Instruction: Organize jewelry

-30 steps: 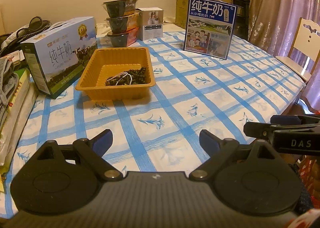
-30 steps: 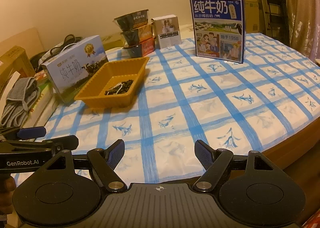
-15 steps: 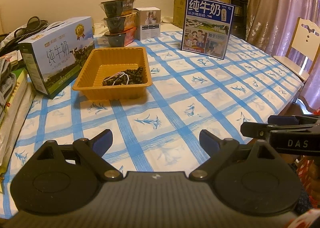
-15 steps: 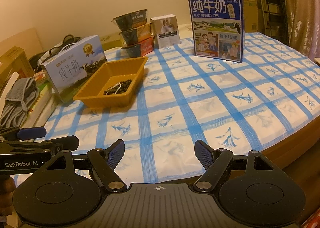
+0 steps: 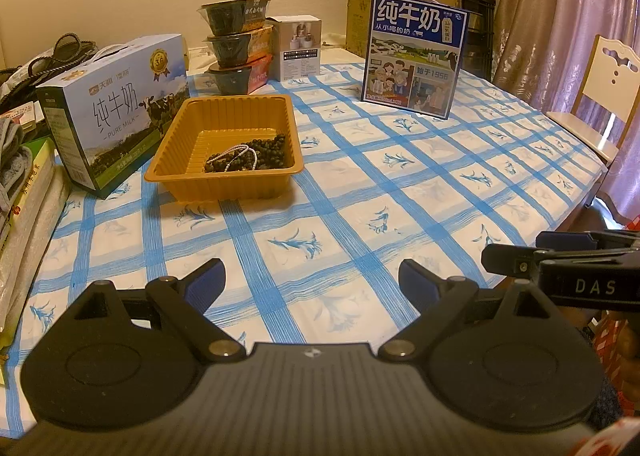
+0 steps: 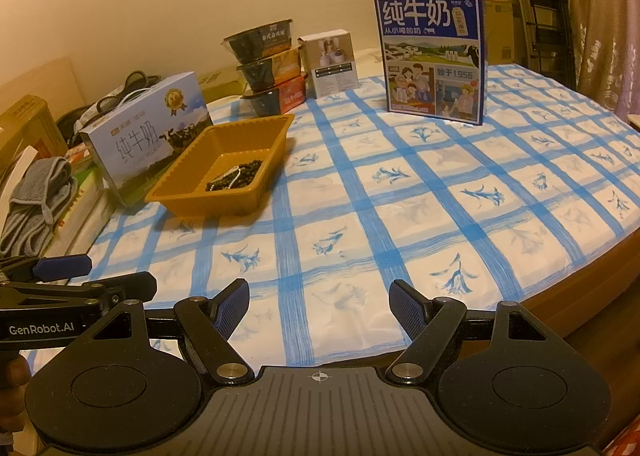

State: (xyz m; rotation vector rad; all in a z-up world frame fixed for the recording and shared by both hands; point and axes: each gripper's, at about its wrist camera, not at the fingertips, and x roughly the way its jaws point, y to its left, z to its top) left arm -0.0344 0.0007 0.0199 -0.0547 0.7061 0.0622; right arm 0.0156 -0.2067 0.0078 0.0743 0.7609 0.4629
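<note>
You are at the outset or between picks: no jewelry is in hand, and both tongs hover over the near edge of the surface point(image 5: 400, 192), well apart from the work. The beads point(image 5: 250, 156) and a pale chain point(image 5: 236, 154) lie tangled in the near right corner of the tray point(image 5: 188, 128), which sits at the far left beside a milk box point(image 5: 112, 112).

Your next move, as I judge it, is a reach forward and left to the tray, then a fine pinch on one strand without dragging the tangle along.

The left tongs point(image 5: 312, 280) stand wide open, with nothing between the pads. The right tongs point(image 6: 320, 304) gape just as wide, empty and touching nothing.
</note>
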